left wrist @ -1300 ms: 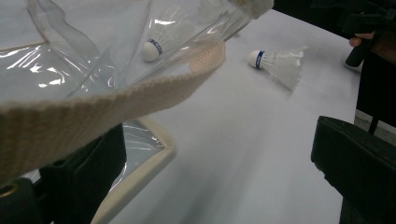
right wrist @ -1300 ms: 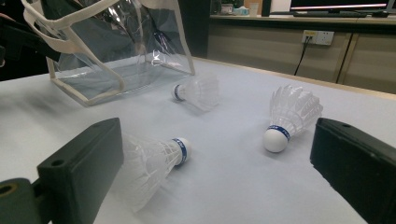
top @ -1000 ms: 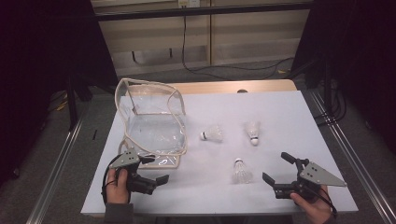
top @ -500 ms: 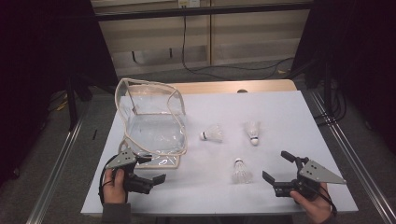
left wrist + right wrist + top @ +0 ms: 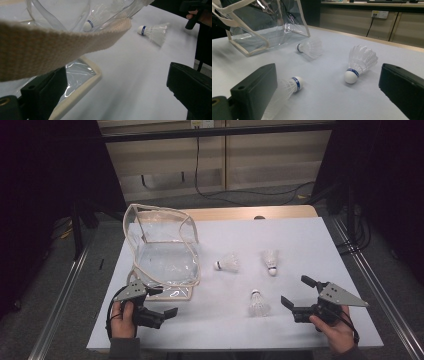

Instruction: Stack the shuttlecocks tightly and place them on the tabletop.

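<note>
A clear plastic bag [image 5: 160, 251] with cream trim stands open on the left of the white table [image 5: 300, 240]. Three white shuttlecocks lie to its right: one beside the bag [image 5: 228, 264], one farther right [image 5: 270, 261], one nearer the front [image 5: 258, 304]. My left gripper [image 5: 164, 301] is open at the bag's front corner. In the left gripper view the bag's cream strap [image 5: 62, 47] crosses just above the left jaw, untouched. My right gripper [image 5: 295, 291] is open, right of the front shuttlecock [image 5: 287, 88], which lies by its left jaw. The upright shuttlecock [image 5: 360, 63] stands ahead.
The table's front edge runs just under both hands. A wooden strip [image 5: 250, 213] borders the far edge. Metal rails [image 5: 372, 285] run along both sides on the floor. A cable [image 5: 200, 175] hangs at the back wall.
</note>
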A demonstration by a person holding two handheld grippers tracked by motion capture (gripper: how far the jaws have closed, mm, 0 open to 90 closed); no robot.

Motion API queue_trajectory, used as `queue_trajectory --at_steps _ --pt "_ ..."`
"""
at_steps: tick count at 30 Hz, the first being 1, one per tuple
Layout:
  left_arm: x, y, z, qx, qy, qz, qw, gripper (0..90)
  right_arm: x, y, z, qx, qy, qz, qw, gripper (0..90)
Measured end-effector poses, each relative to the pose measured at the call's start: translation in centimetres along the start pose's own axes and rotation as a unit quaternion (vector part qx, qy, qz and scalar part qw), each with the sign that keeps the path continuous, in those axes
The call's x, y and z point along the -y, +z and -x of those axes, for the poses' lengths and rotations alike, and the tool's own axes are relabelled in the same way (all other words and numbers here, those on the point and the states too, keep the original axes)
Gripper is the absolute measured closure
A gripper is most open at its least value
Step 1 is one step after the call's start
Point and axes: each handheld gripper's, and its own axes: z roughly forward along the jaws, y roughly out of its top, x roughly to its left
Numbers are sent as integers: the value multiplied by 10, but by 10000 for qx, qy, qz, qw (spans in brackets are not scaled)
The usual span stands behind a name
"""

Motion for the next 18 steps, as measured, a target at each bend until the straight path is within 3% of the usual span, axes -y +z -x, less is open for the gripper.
queue_trajectory --at_steps 18 --pt "0 3 1 41 -9 -11 10000 34 -12 20 9 14 -15 -238 9997 11"
